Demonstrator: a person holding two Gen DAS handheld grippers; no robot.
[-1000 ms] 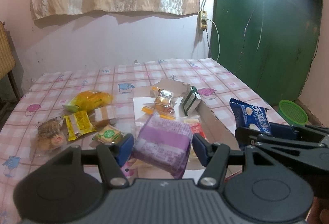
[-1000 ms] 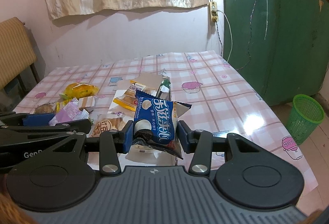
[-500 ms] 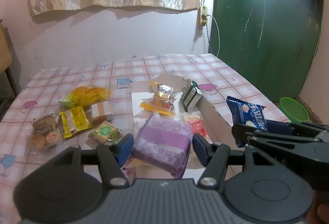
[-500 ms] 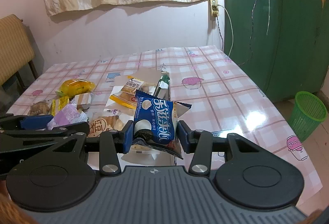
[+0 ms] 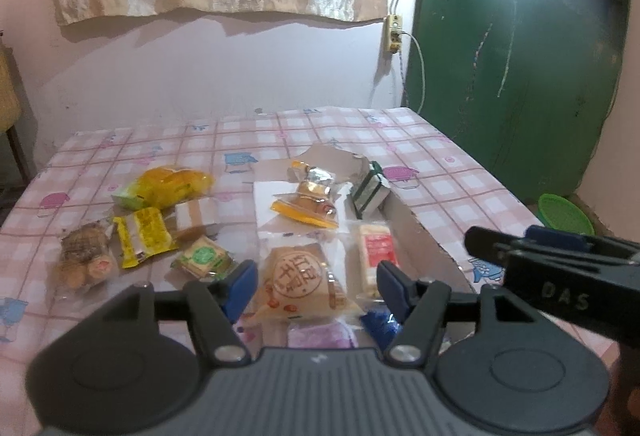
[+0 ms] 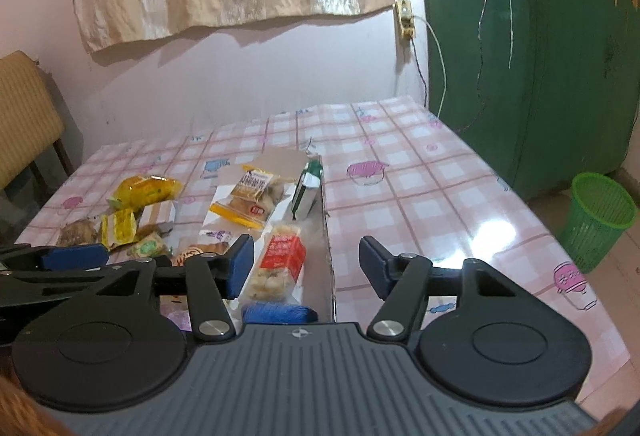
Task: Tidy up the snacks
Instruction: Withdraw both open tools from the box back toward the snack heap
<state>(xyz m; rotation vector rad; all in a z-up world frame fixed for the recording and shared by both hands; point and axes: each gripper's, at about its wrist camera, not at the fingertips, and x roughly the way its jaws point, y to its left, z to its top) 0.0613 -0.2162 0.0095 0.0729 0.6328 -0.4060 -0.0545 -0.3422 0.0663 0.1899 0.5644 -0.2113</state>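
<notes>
Both grippers are open and empty above the near end of a shallow cardboard box [image 5: 416,232]. My left gripper [image 5: 312,286] hovers over a round-stamp pastry packet [image 5: 300,276]. The purple packet [image 5: 320,336] and the blue packet [image 5: 378,318] lie in the box just under the gripper bodies. My right gripper [image 6: 306,266] is over the box's right wall [image 6: 328,256], with the blue packet [image 6: 280,314] below it and a red-label snack [image 6: 280,260] beside it. The box also holds an orange-trimmed packet [image 5: 308,203] and a green-white carton [image 5: 370,191].
Loose snacks lie on the checked tablecloth [image 6: 420,203] left of the box: a yellow bag [image 5: 168,185], a yellow bar [image 5: 142,236], a brown-white pack [image 5: 196,213], a green-label biscuit [image 5: 202,256] and a bun pack [image 5: 84,260]. A green bin [image 6: 600,220] stands on the floor at right.
Both grippers have opened. The purple packet has left the left gripper and the blue packet has left the right gripper; both now lie in the box's near end.
</notes>
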